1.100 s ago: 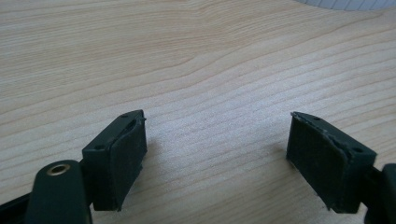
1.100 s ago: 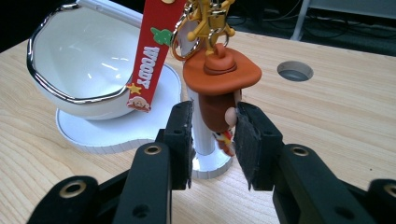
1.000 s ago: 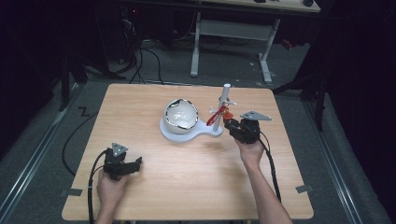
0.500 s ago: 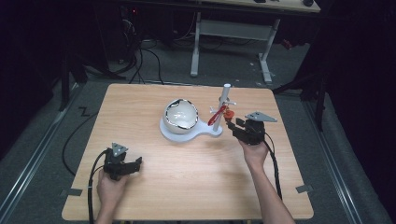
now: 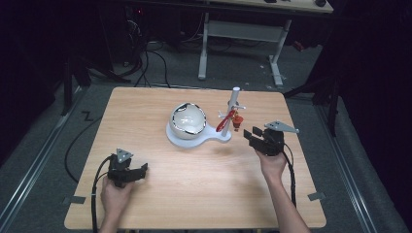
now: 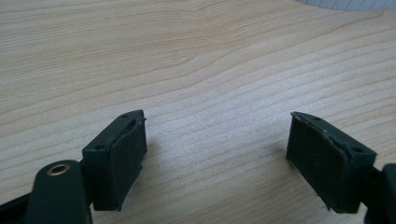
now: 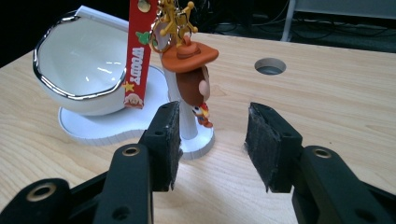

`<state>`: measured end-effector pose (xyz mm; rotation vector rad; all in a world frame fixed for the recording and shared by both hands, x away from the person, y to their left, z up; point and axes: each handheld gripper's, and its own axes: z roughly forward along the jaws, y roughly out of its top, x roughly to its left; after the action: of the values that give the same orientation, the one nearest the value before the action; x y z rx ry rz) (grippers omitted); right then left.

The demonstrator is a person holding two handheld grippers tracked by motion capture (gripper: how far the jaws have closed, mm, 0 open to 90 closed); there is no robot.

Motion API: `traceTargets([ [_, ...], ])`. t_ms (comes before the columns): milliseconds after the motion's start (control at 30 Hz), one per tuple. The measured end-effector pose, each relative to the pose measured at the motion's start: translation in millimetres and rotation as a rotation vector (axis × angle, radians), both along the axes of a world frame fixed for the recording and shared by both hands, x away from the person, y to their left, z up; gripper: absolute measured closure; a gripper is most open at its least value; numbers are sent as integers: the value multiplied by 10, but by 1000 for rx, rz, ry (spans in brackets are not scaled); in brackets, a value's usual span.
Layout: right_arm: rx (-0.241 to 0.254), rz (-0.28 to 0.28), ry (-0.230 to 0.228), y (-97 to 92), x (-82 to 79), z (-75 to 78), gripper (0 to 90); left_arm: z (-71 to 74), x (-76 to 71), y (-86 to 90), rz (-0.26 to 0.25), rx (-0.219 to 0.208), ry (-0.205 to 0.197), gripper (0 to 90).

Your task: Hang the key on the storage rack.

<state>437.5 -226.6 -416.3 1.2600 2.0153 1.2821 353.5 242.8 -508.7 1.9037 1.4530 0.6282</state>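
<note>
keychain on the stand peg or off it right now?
On it. The keychain hangs from the white stand, strap and figure dangling free beside the post. The right gripper, jaws just opening, has nothing between them.

Dark room, grey floor [image 5: 43,145], white-legged desk [image 5: 243,34] behind.

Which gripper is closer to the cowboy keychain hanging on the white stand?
Right. The right gripper sits just beside the keychain; the left gripper rests far off at the table's near side.

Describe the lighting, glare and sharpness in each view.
High view: the wooden table is evenly lit, its surroundings dark and grainy. Right gripper view: glare streaks on the white bowl, keychain figure sharp, background dark. Left gripper view: bright, sharp wood grain, soft shadows under the pads.
</note>
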Motion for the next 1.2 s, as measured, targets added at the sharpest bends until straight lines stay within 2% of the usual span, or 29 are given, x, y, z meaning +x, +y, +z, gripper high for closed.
traceTargets([
  [333, 26, -29, 9, -209, -107, -55, 536, 0, 0, -1, 0, 0, 0, 204],
  [733, 33, -27, 13, -293, -212, -110, 530, 0, 0, -1, 0, 0, 0, 204],
  [833, 10, -26, 14, -314, -258, -137, 528, 0, 0, -1, 0, 1, 0, 204],
  [1033, 6, -24, 20, -350, -313, -175, 527, 0, 0, -1, 0, 1, 0, 204],
  [1200, 19, -27, 20, -394, -344, -187, 527, 0, 0, -1, 0, 1, 0, 204],
])
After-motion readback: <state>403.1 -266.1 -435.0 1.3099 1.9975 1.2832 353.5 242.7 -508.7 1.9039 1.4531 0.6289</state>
